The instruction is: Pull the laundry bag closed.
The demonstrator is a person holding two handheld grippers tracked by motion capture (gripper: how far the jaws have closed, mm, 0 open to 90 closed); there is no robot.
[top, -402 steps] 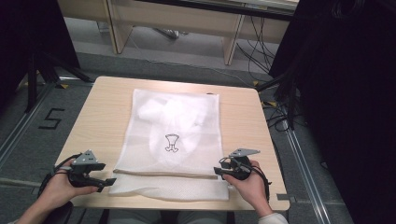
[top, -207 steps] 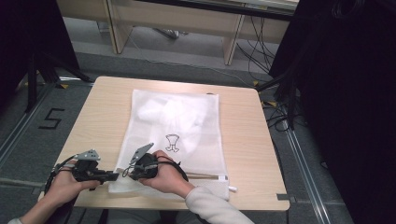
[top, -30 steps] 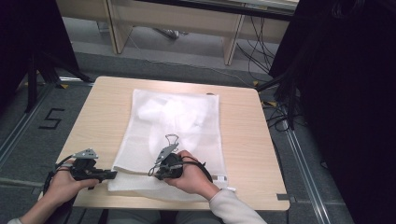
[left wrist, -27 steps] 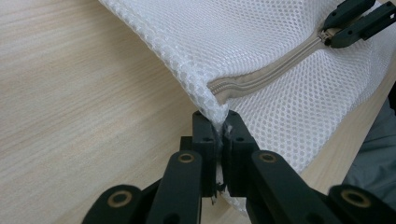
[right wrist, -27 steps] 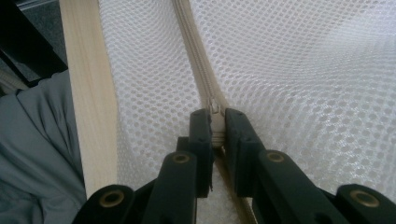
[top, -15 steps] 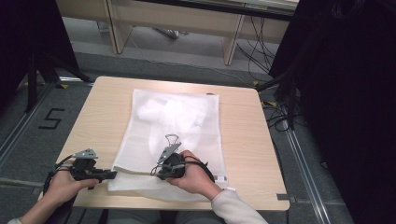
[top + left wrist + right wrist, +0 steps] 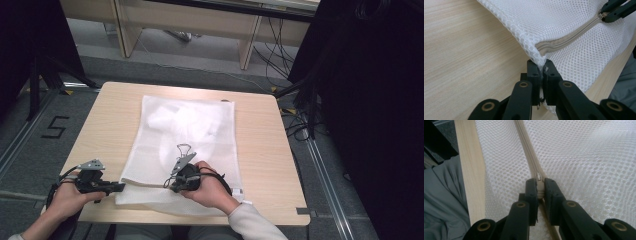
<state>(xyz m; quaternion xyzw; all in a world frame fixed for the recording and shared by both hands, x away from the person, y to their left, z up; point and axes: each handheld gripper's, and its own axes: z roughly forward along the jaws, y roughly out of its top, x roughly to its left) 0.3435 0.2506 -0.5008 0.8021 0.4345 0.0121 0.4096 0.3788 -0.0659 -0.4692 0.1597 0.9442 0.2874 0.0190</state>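
A white mesh laundry bag (image 7: 200, 125) lies flat on the wooden table (image 7: 115, 115), with a beige zipper (image 7: 569, 38) along its near edge. My left gripper (image 7: 120, 186) sits at the bag's near left corner. In the left gripper view this gripper (image 7: 541, 66) is shut on the mesh corner just past the zipper's end. My right gripper (image 7: 171, 188) rests on the near edge around the middle. In the right gripper view it (image 7: 538, 182) is shut on the zipper pull, and the zipper (image 7: 527, 150) runs on ahead. A paler lump (image 7: 172, 120) shows through the mesh.
Bare wood borders the bag on the left and on the right (image 7: 260, 145). The table's front edge is just behind both hands, with grey trousers (image 7: 441, 202) below it. A "5" mark (image 7: 55, 127) is on the floor at the left and cables (image 7: 300, 125) at the right.
Nothing has moved in the last second. Over the older frames my right gripper went from the bag's right end to beside the left gripper, then back to the middle.
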